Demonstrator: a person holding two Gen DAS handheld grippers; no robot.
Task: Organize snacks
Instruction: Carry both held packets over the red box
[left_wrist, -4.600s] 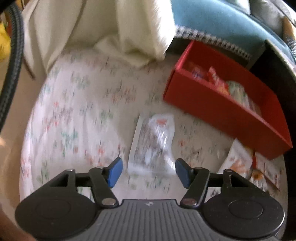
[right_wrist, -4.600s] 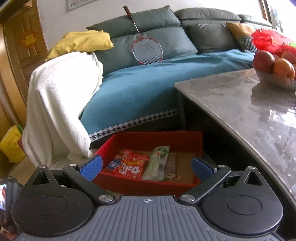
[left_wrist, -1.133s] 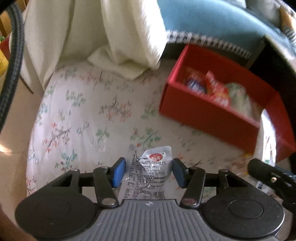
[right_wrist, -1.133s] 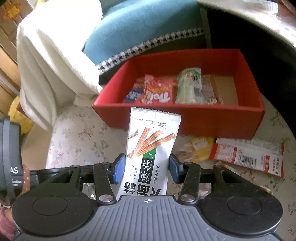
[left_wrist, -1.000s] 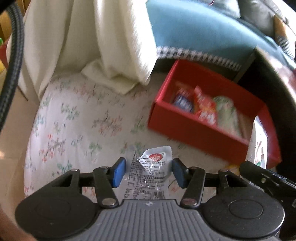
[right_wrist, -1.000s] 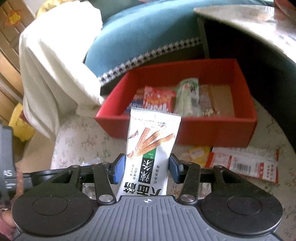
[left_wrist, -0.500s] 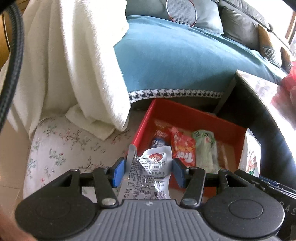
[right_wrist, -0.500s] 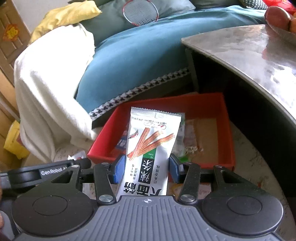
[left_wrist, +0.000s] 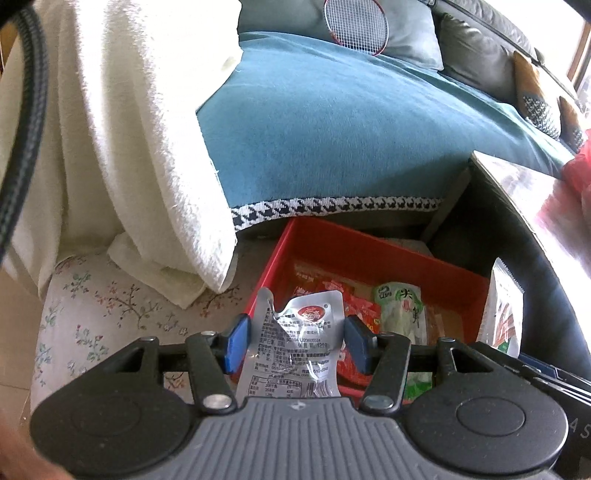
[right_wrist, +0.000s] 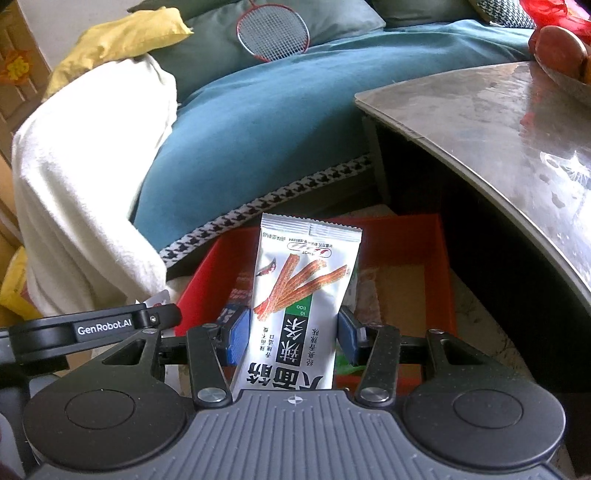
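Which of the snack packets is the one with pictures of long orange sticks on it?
The white packet clamped in the right gripper, held over the red box. The left gripper holds a crinkled silver packet with a red round logo instead.

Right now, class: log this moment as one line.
left claw: shut on silver packet | right claw: shut on white packet | red box: ahead, below

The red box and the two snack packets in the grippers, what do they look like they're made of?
Red box: probably cardboard, matte red walls, brown bare floor.
Silver packet: likely foil-lined plastic, shiny, crinkled.
White packet: glossy printed plastic film, crimped serrated top seal.
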